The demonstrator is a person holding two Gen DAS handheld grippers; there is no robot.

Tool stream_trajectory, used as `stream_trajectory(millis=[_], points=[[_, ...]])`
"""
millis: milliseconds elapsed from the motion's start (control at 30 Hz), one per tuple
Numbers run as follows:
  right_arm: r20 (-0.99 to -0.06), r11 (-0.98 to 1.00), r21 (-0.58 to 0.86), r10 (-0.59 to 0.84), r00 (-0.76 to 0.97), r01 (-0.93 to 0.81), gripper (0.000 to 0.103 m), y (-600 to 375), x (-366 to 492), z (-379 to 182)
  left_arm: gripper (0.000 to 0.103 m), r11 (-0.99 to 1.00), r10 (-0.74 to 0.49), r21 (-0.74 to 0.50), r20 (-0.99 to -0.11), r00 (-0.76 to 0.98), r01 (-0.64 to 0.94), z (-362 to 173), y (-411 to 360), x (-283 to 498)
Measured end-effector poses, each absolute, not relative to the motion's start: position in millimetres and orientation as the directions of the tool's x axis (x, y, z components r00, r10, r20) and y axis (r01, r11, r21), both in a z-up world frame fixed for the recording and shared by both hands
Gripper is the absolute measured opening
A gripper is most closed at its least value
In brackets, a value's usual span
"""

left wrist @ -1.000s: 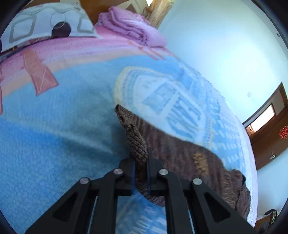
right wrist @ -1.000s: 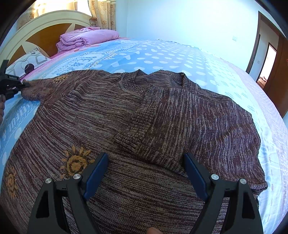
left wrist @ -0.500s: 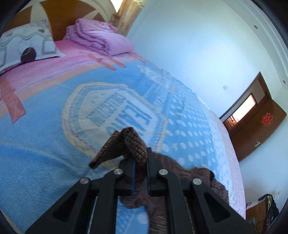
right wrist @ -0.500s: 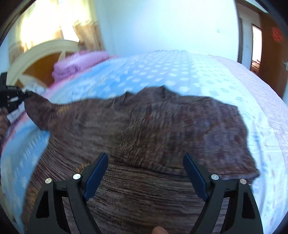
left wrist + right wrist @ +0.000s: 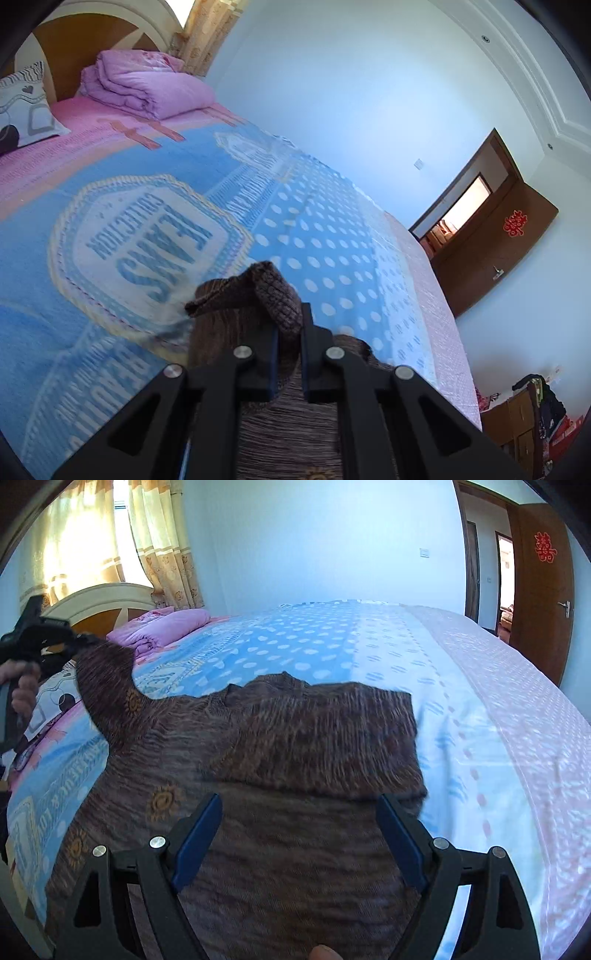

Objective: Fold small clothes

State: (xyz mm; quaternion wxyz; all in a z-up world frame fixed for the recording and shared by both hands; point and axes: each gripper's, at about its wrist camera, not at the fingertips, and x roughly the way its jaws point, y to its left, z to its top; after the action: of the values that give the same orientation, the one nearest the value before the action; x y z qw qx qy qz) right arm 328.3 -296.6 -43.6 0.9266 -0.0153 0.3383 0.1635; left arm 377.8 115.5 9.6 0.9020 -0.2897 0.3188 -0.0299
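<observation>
Overhead, left gripper (image 5: 288, 354) clamps the sweater (image 5: 280, 775) sleeve above the blue bedspread (image 5: 332, 642); right gripper (image 5: 299, 838) gapes

Brown marled sweater (image 5: 295, 746) with orange flowers; blue white-dotted bedspread (image 5: 295, 642); pink quilt (image 5: 147, 88).

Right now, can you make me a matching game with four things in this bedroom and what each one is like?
Things:
1. sweater cuff
2. right gripper
3. pink quilt
4. door

States:
a. folded near the headboard
b. open, holding nothing
c. standing open, red paper on it
d. pinched in the left gripper

Pairs: 1-d, 2-b, 3-a, 4-c
</observation>
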Motion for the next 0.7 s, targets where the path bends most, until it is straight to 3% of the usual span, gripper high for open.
stream_trajectory(millis=[300,500,667,700], points=[[-0.629,0.938,0.078,0.310,0.713,-0.338,0.085,-312,296,-56,0.009,0.849,-0.327,-0.527,-0.579,0.747,-0.037,-24,17,386],[-0.665,0.925,0.079,0.327,0.671,-0.373,0.085,-302,290,-82,0.011,0.926,-0.297,-0.375,-0.655,0.695,0.042,-76,-66,381],[-0.668,0.910,0.054,0.338,0.663,-0.410,0.085,-294,284,-88,0.015,0.950,-0.314,-0.232,-0.712,0.628,0.211,-98,-117,363],[-0.666,0.910,0.059,0.343,0.662,-0.411,0.085,-295,283,-89,0.022,0.949,-0.314,-0.213,-0.706,0.635,0.232,-96,-118,358]])
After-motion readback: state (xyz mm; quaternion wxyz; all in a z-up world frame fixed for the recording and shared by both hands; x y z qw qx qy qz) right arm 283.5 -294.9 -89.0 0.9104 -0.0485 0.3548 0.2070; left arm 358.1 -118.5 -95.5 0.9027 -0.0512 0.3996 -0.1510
